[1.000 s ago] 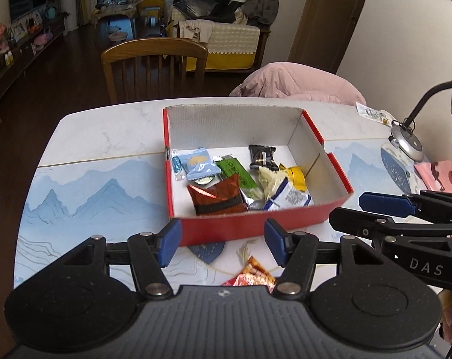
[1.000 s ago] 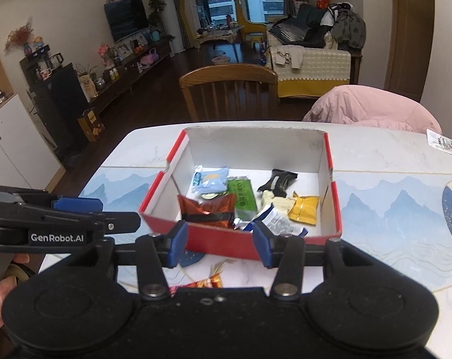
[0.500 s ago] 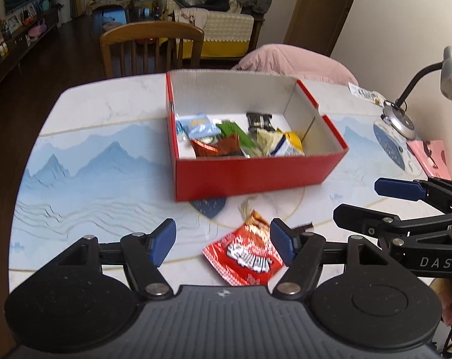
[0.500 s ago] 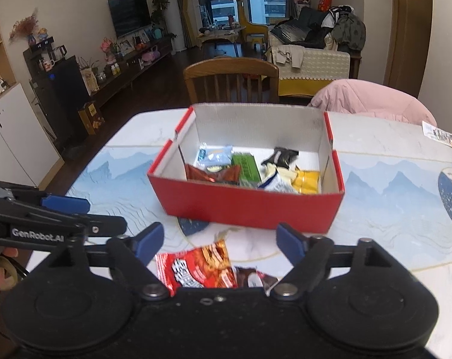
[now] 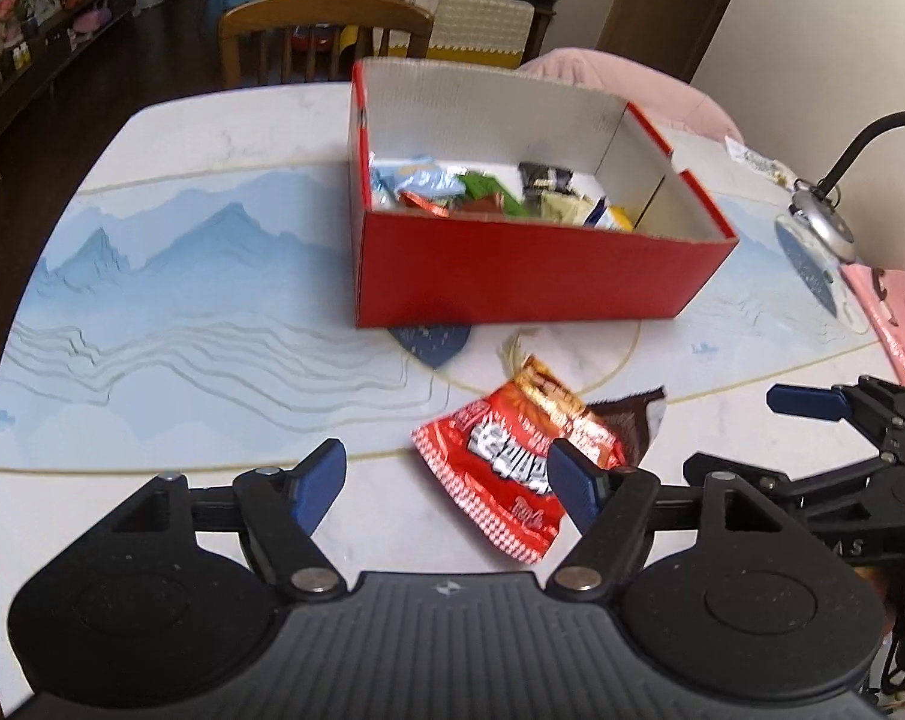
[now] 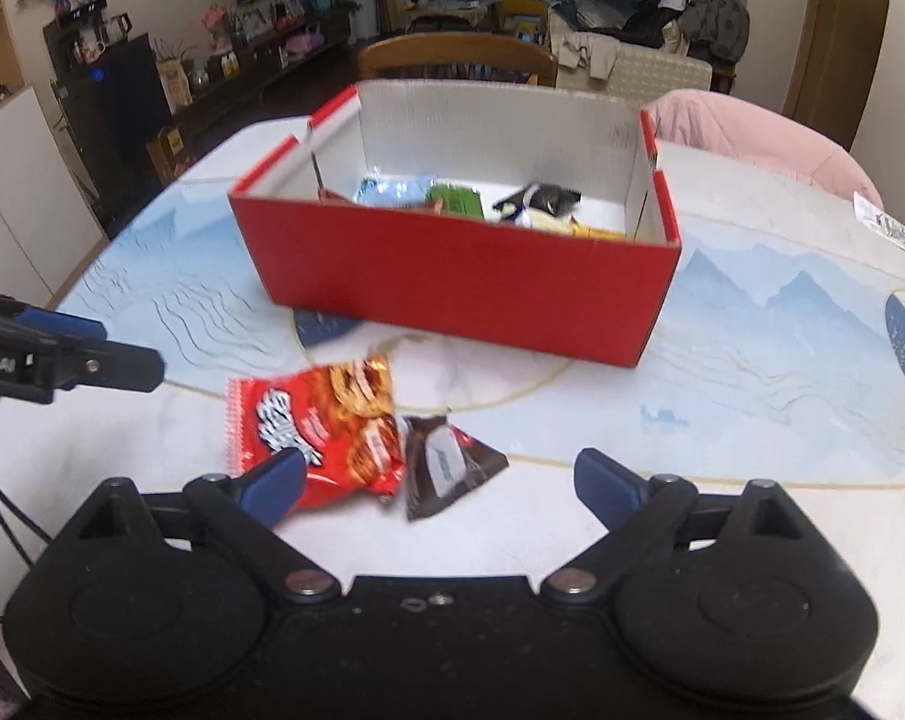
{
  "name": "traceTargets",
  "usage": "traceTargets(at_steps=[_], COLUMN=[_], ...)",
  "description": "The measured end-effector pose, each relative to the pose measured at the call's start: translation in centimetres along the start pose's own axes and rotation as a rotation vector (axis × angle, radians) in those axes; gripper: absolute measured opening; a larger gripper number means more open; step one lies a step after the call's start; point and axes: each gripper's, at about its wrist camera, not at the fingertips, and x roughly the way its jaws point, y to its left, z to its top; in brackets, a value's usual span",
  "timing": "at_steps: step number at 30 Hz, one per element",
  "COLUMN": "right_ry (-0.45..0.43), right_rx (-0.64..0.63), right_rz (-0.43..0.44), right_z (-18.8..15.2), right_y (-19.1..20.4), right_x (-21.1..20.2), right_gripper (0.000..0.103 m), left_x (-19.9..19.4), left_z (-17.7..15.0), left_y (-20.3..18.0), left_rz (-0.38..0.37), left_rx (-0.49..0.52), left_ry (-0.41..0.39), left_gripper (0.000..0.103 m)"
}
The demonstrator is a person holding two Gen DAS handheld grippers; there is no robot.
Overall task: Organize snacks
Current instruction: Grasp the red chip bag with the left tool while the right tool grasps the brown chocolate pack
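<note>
Red snack packet [image 5: 503, 462] and brown packet [image 6: 446, 465] on worktop [image 5: 212, 300] before red box [image 5: 512, 276]; left claw [image 5: 446, 489] and right claw [image 6: 440, 483] opening, empty.

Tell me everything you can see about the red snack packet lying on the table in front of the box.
The red snack packet is a glossy, crinkly pouch with white lettering, pictured orange-brown snacks and zigzag-cut ends. It looks sealed and lies flat on the table, in front of the red box and clear of it. A smaller brown packet touches its edge. No gripper holds it.
</note>
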Motion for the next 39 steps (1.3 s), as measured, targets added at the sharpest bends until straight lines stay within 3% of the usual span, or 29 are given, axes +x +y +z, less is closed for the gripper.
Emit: traceTargets(at_steps=[4, 12, 20, 23, 31, 39], right_ry=[0.026, 0.083, 0.09, 0.093, 0.077, 0.053], right_rx=[-0.028, -0.016, -0.006, 0.021, 0.014, 0.042], right_rz=[0.009, 0.019, 0.029, 0.062, 0.072, 0.091], right_z=[-0.6, -0.2, 0.4, 0.5, -0.1, -1.2], right_y=[-0.5, -1.7, -1.8, -2.2, -2.4, -3.0], right_x=[1.6, 5.2, 7.0, 7.1, 6.3, 4.3], right_gripper=[0.092, 0.074, 0.061, 0.049, 0.029, 0.025], left_x=[0.9, 1.7, 2.1, 2.3, 4.1, 6.1], left_z=[-0.7, -1.5, -1.5, -1.4, -0.4, 0.2], left_y=[-0.1, -1.6, -2.7, -3.0, -3.7, -5.5], left_rz=[0.009, -0.024, -0.048, -0.07, -0.124, -0.116], left_rx=[0.021, 0.111, 0.187, 0.217, 0.272, 0.398], left_ry=[0.014, 0.049, 0.059, 0.071, 0.153, 0.197], left_gripper=[0.074, 0.074, 0.074, 0.074, 0.074, 0.074])
